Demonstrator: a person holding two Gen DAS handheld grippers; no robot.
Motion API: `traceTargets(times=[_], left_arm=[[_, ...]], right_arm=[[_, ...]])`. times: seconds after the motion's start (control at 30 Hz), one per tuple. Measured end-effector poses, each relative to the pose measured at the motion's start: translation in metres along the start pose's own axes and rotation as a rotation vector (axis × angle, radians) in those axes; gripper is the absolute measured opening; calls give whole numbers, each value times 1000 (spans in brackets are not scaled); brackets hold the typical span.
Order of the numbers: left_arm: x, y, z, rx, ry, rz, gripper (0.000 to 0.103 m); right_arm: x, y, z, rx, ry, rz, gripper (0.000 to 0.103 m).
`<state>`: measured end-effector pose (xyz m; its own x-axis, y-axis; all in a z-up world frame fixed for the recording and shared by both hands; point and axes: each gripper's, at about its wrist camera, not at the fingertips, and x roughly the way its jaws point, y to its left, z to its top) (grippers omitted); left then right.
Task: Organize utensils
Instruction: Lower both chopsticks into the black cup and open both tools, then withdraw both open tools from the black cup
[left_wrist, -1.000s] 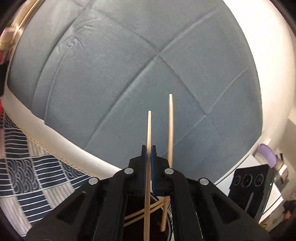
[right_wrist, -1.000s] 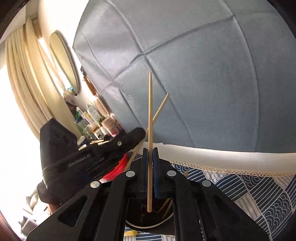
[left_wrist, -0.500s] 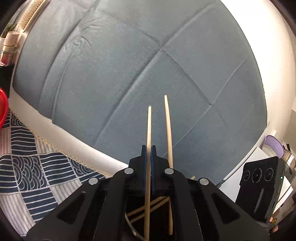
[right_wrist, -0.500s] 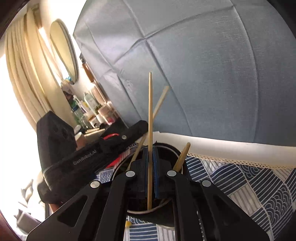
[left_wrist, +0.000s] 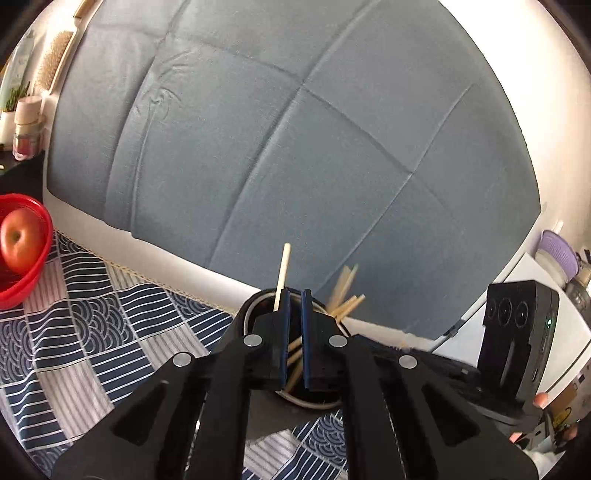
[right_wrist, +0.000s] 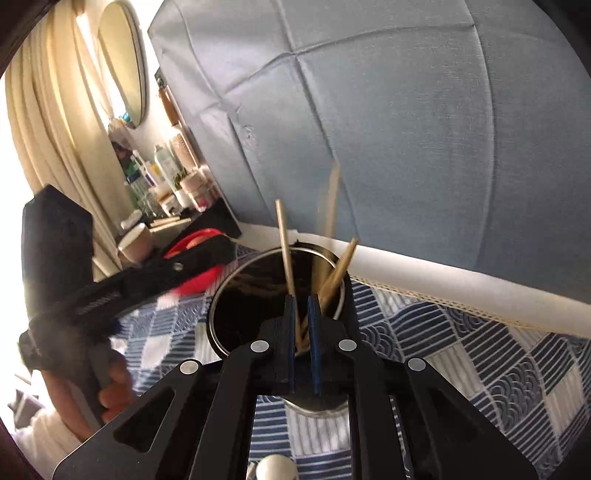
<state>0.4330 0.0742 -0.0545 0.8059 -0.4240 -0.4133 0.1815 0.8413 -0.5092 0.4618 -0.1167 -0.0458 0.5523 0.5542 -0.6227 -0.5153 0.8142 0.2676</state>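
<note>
- Chopsticks (right_wrist: 334, 273) now stand in the dark cup (right_wrist: 221, 295) on the table (right_wrist: 461, 332), leaning against its far rim. One is still a blur (right_wrist: 330, 199) above the rim, which I read as mid-drop.
- What changed: half a second ago each claw pinched one upright stick. Now neither does.
- My right claw (right_wrist: 302, 301) has just been opening. Its pads stand a slit apart with nothing between them, and I see sticks in the cup through the gap.
- My left claw (left_wrist: 294, 295) is also parted by only a narrow slit and grips nothing. A pale stick (left_wrist: 283, 266) rises just beside its left finger, and I cannot tell whether it touches the pad.
- For the task, I judge that both sticks are delivered and this pair is done once the blurred one settles.
- Edges: both claws hang right over the cup's mouth, close to the stick tips, so I would back out upward rather than sideways.
- Room: the other claw's body sits near on each side. A red bowl (left_wrist: 40, 266) with an apple (left_wrist: 18, 236) lies well to the left, and the blue padded backrest (left_wrist: 295, 147) walls off the far side.
</note>
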Motion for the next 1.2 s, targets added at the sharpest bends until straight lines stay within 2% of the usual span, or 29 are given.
traceTargets(times=[0.07,0.13,0.23,0.27,0.3,0.33,0.47,0.57,0.7,0.73,0.83,1.2], left_arm=[[-5,-4,-1,26,27,32,12],[-11,-6,-3,49,46,61,21],[-20,-8,-8,67,65,95,35],[-23,-9,-9,77,72,106,44],[-27,-10,-12,91,93,132,49],[-28,-9,-14,98,113,156,59],[-39,-5,-24,113,170,204,74],[-49,-1,-32,114,197,232,78],[-56,6,-45,99,235,261,86],[-57,8,-51,102,254,281,91],[-57,14,-69,115,303,319,92],[-49,37,-133,64,448,400,92]], right_arm=[[-5,2,1,-15,-2,-9,12],[-10,6,1,-35,-1,-15,31],[-18,13,1,-63,5,-9,37],[-20,15,0,-69,4,-9,38],[-23,17,-1,-76,2,-12,42],[-26,19,-3,-85,4,-17,46],[-38,22,-12,-105,14,-33,57],[-44,22,-21,-112,29,-46,66],[-49,19,-38,-121,59,-83,87],[-49,18,-43,-131,71,-101,87],[-49,15,-55,-149,104,-116,87],[-50,9,-108,-145,224,-139,87]])
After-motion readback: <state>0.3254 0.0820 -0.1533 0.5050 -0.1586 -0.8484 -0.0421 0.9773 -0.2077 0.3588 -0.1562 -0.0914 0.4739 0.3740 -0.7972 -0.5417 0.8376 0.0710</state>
